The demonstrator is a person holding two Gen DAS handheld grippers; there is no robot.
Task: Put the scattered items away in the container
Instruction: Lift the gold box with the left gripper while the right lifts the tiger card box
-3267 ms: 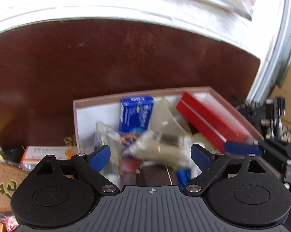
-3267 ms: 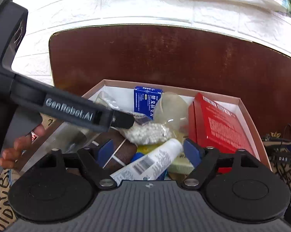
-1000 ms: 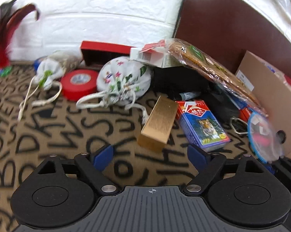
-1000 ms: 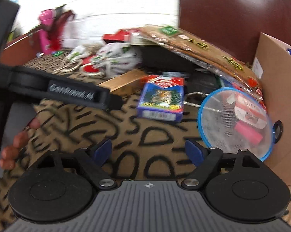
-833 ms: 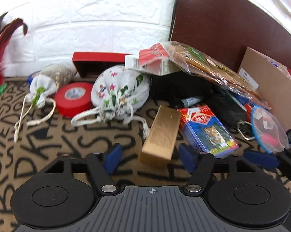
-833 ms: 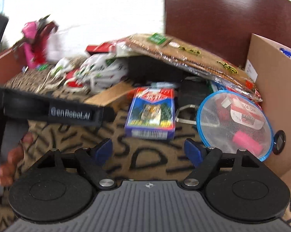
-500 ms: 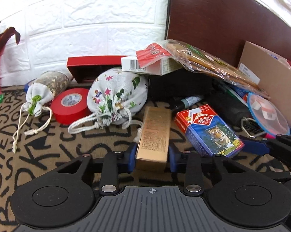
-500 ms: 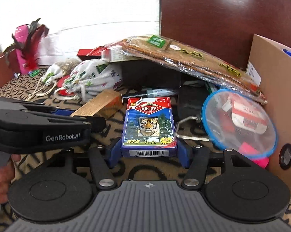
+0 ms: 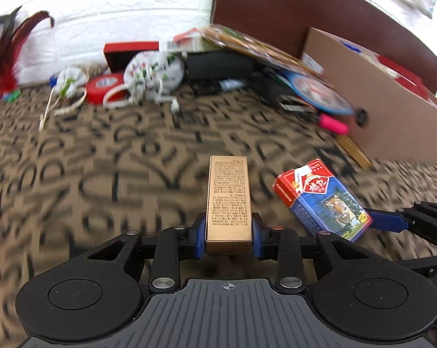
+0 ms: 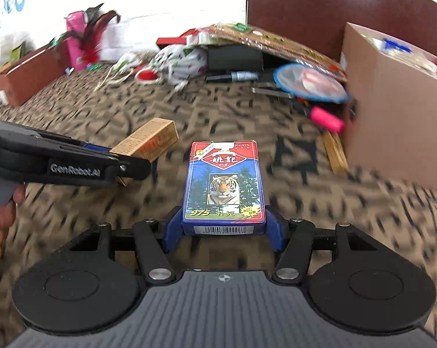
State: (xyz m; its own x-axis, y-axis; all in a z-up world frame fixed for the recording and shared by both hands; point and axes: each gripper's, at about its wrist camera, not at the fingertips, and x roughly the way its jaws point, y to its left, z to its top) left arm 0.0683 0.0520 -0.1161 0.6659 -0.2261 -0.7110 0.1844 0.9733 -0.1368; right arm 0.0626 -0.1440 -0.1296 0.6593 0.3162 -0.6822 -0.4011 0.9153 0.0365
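Note:
My left gripper (image 9: 228, 236) is shut on a gold box (image 9: 228, 200) and holds it above the patterned cloth. My right gripper (image 10: 223, 230) is shut on a blue and red tiger card pack (image 10: 223, 187), also lifted. The gold box (image 10: 148, 142) and the left gripper show at the left of the right wrist view. The card pack (image 9: 322, 200) shows at the right of the left wrist view. The cardboard container (image 9: 380, 98) stands at the right; it also shows in the right wrist view (image 10: 398, 98).
Against the wall lie a floral drawstring pouch (image 9: 154, 72), a red tape roll (image 9: 102, 85), a small bag (image 9: 70, 78), a red box (image 9: 125, 52) and a snack packet (image 9: 247, 46). A blue-rimmed mesh pouch (image 10: 308, 84) and a pink item (image 10: 325, 119) lie beside the container.
Both grippers have lifted and pulled back from the clutter with the gold box and the card pack held. Half a second ago both items were gripped on the cloth.

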